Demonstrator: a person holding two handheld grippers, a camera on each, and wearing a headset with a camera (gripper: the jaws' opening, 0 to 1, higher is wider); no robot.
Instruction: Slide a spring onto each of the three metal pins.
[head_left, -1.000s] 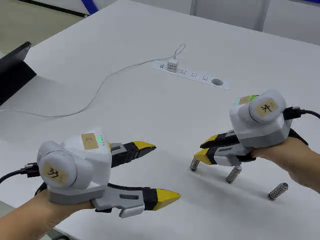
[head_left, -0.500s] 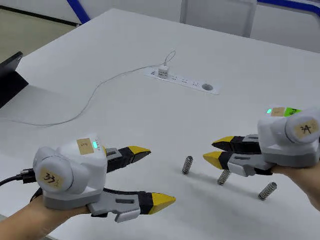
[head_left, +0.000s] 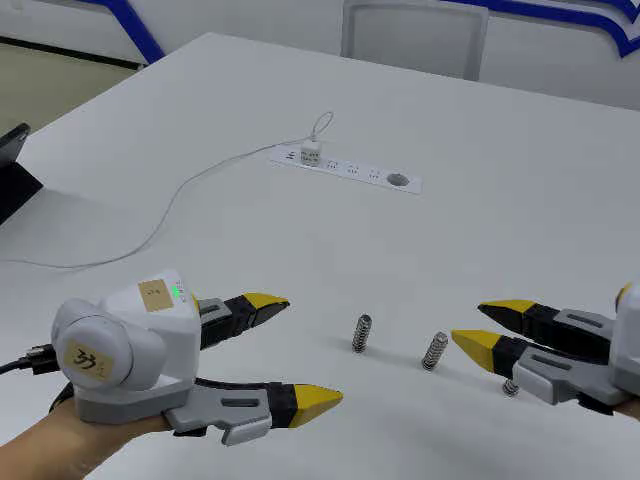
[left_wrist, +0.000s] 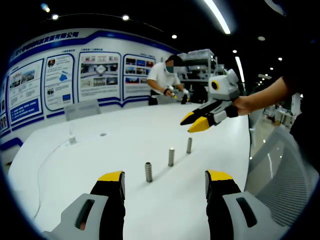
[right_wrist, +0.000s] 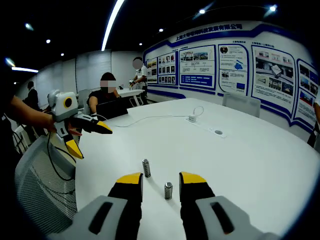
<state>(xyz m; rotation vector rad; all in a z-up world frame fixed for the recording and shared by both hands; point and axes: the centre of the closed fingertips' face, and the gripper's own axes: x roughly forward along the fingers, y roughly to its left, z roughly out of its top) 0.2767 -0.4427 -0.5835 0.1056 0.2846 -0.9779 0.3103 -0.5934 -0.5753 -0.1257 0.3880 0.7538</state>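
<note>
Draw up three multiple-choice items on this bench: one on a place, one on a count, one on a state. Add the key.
1. Where does the power strip lie?
A. On the table, beyond the springs
B. On the floor
C. On a chair seat

2. How many springs stand upright on the table?
A. One
B. Three
C. Five

3. What state is the left gripper in?
A. Shut on a spring
B. Open, holding nothing
C. Shut, empty

Key:
1 A: the head view shows it flat on the table past the springs.
2 B: the left gripper view shows three upright in a row.
3 B: its fingers stand wide apart with nothing between them.
</note>
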